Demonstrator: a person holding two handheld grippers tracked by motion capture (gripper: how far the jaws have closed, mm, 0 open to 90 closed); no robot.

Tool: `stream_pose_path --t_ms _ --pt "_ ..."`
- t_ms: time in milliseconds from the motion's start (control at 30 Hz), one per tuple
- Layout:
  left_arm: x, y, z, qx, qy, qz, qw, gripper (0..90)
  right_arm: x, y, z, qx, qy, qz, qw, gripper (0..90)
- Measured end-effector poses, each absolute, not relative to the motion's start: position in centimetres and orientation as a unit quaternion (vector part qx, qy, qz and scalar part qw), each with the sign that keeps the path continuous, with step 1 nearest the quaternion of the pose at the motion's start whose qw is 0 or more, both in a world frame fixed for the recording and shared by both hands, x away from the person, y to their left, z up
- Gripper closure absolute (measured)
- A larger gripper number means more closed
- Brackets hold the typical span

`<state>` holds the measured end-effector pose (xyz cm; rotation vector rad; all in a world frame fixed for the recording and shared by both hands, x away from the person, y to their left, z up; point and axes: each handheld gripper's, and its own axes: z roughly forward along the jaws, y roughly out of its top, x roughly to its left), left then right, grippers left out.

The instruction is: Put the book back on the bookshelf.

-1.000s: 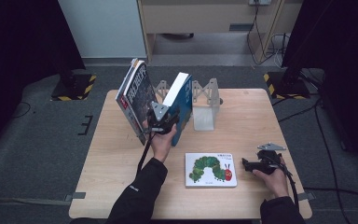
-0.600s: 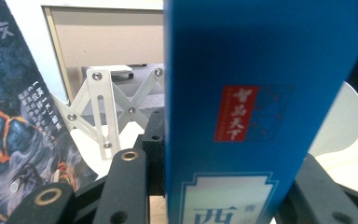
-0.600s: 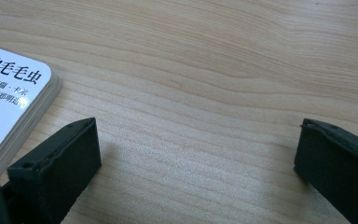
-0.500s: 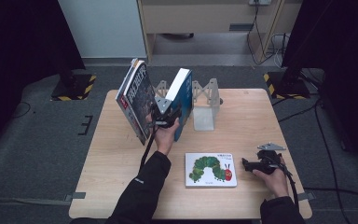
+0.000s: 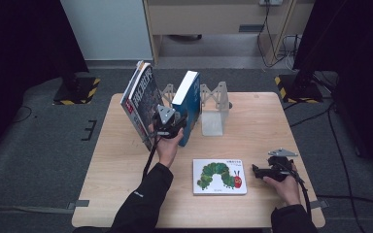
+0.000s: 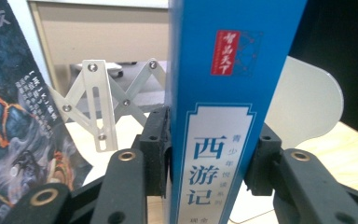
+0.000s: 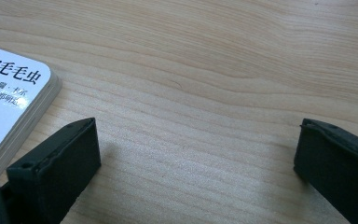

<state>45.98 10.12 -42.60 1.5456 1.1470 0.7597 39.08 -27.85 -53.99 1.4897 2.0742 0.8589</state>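
1. Behind my left gripper [image 5: 169,121] stands the blue book [image 5: 187,104], upright – my jaws clamp its spine.
2. Left of it a dark book [image 5: 141,102] leans; the metal rack [image 5: 213,104] stands just right.
3. My right gripper [image 5: 267,171] rests on the table [image 5: 126,165], jaws wide – nothing between.
4. Beside it lies the caterpillar book [image 5: 219,176], flat.

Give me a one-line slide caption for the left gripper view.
Left gripper clamps the blue book's spine beside the metal bookend.

A dark-covered magazine [image 5: 138,104] leans at the wooden table's [image 5: 272,116] back left, near a metal bookend rack [image 5: 213,104].
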Motion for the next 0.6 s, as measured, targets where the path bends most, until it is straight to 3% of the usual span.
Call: stream_pose_path --t_ms 600 --pt "47.9 8.5 -42.2 0.641 0.493 0.312 0.499 59.1 39.1 -27.8 -54.0 0.540 0.750 0.310 0.222 0.3"
